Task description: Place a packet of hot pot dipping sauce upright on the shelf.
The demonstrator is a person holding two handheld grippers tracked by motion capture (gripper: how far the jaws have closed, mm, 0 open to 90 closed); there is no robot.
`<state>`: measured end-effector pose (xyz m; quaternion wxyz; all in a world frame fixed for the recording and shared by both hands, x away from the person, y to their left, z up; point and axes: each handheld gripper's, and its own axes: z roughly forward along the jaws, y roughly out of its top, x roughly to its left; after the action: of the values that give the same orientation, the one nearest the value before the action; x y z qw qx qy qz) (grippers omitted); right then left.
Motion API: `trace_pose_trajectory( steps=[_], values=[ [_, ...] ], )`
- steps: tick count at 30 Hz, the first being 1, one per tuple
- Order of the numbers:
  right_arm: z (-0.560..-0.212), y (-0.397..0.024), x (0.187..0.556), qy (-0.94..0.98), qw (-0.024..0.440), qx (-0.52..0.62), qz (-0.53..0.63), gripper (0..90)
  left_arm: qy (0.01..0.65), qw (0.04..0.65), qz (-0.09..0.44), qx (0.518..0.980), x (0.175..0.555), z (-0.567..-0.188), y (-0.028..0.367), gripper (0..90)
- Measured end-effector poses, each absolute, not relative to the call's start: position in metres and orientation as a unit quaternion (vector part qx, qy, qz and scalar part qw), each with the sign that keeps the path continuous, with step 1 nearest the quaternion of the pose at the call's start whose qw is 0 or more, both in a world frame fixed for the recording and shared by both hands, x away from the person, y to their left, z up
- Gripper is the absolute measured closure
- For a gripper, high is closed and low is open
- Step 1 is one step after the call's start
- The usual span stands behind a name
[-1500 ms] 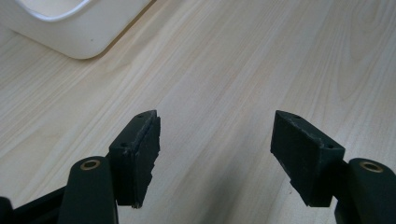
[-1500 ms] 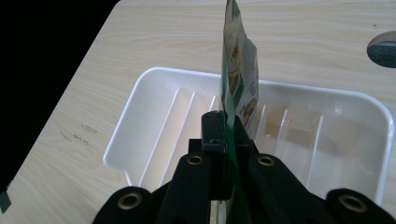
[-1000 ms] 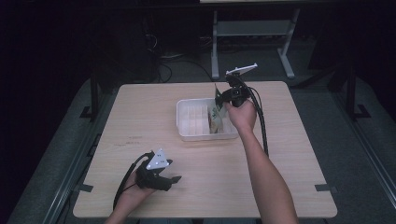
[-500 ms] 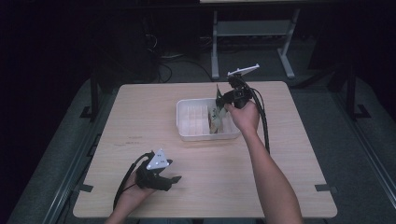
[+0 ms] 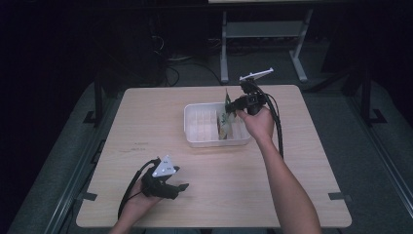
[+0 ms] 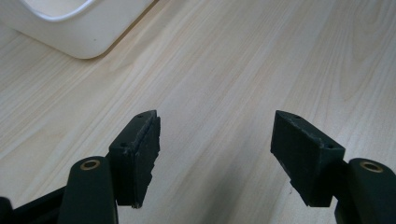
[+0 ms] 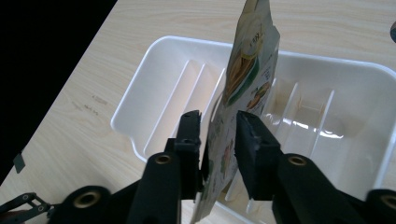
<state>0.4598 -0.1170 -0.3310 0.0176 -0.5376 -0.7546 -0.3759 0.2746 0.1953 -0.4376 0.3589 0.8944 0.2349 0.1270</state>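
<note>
A printed snack packet (image 7: pixel 247 60) stands upright in the white divided bin (image 7: pixel 140 70), set between the bin's ribs. My right gripper (image 7: pixel 218 123) is shut on the packet's lower part, one black jaw on each side. In the high view the packet (image 5: pixel 225 117) sits in the right half of the bin (image 5: pixel 195 134), with the right gripper (image 5: pixel 233 108) reaching in from the right. Down near the table's front left, my left gripper (image 5: pixel 182 187) rests low over the wood. Its jaws are wide apart in the left gripper view, so the left gripper (image 6: pixel 215 135) is open and holds nothing.
The bin stands at the middle back of the light wooden table (image 5: pixel 302 161). A corner of the bin (image 6: pixel 79 32) lies ahead and to the left of the left gripper. Black cable (image 5: pixel 278 126) trails from the right gripper along the forearm. Dark floor and a metal frame (image 5: pixel 263 29) lie beyond the table.
</note>
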Motion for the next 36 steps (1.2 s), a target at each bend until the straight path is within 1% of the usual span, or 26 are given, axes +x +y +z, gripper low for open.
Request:
trace_pose_trajectory(
  steps=[8, 11, 12, 27, 36],
  values=[
    [-0.322, -0.125, 0.452, -0.758, 0.016, -0.522, -0.390, 60.6, 0.234, 0.359, 0.128, 0.894, 0.274, -0.437, 0.195, 31.9],
    [-0.320, -0.126, 0.450, -0.760, 0.015, -0.518, -0.392, 59.1, 0.235, 0.359, 0.129, 0.894, 0.274, -0.437, 0.196, 31.9],
    [-0.319, -0.128, 0.448, -0.762, 0.014, -0.515, -0.392, 57.1, 0.236, 0.359, 0.129, 0.894, 0.274, -0.437, 0.196, 31.8],
    [-0.311, -0.136, 0.437, -0.775, 0.009, -0.497, -0.391, 52.5, 0.237, 0.360, 0.129, 0.893, 0.275, -0.436, 0.197, 31.7],
    [-0.320, -0.151, 0.426, -0.770, 0.019, -0.497, -0.399, 50.7, 0.240, 0.360, 0.129, 0.892, 0.275, -0.436, 0.198, 31.5]
  ],
)
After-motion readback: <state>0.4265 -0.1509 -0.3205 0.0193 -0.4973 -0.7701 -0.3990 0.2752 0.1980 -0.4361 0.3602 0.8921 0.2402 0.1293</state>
